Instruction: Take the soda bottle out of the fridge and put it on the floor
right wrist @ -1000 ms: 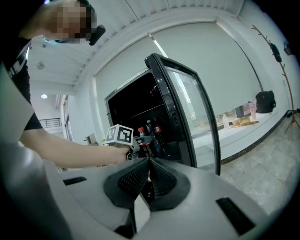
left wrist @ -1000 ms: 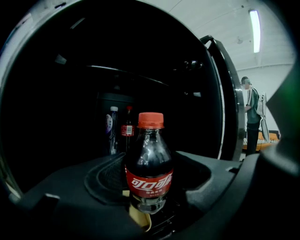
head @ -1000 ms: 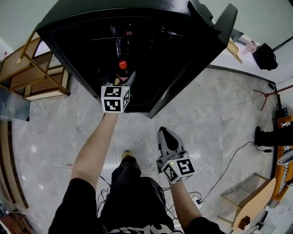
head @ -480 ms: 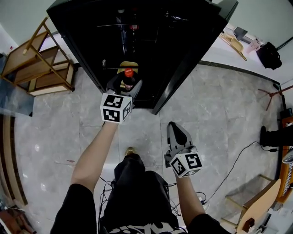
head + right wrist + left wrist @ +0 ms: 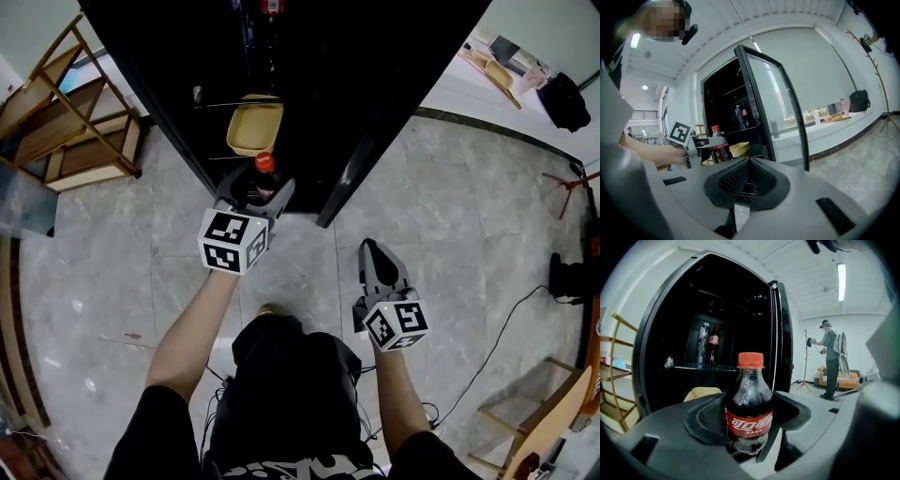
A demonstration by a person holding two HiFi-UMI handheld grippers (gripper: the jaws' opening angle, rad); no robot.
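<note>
Left claw [image 5: 257, 190], arm [image 5: 192, 319] outstretched, clamps upright soda bottle [image 5: 749, 404].

red label [image 5: 749, 424] on the soda bottle [image 5: 749, 401], white Chinese characters 可口可, the rest curving out of view

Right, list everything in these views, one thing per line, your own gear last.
soda bottle: one, dark with red cap and label, upright at the fridge's opening
fridge: one, black, door open
shelf bottles: two, one dark with a red label and one paler, on an upper fridge shelf
tub: one, yellow, on a lower fridge shelf
wooden rack: one, light brown, left of the fridge
floor: grey tiles
bag: one, black, on the white counter to the right
other person: one, standing in the background
left gripper: fingers closed on the soda bottle
right gripper: fingers together, empty, over the floor
</note>
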